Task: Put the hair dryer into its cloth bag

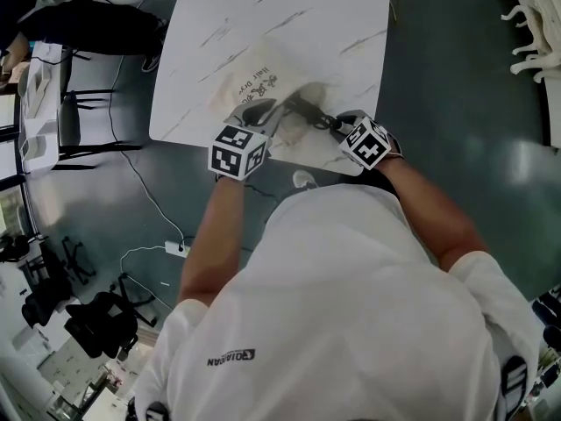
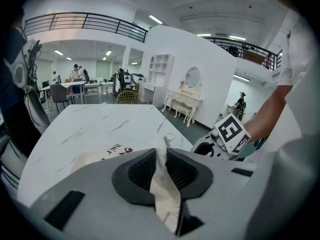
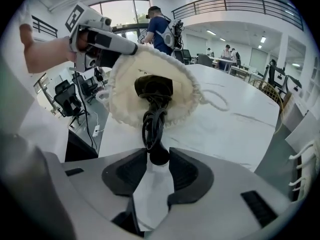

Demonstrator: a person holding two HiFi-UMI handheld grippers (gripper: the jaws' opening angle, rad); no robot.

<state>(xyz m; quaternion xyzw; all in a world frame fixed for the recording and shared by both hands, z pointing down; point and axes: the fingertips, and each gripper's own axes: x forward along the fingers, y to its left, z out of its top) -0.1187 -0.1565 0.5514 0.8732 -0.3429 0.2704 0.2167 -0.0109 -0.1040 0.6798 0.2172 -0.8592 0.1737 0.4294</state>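
The marble surface (image 1: 333,16) is carrying the cloth bag (image 3: 122,101), mouth gaping, with the hair dryer (image 3: 154,88) sitting mostly inside and its coiled cord (image 3: 151,126) trailing out. Tucking that cord in is probably the step in hand, and it is calling for a straight push down the opening with the rim pulled taut. The left gripper (image 2: 161,159) is pinching the bag's rim, fingers nearly together. The right gripper (image 3: 159,156) is clamping the cord's end, fingers partway apart.

matt cream cloth bag (image 3: 122,96); glossy marbled table (image 1: 289,16); matt black hair dryer (image 3: 153,86)
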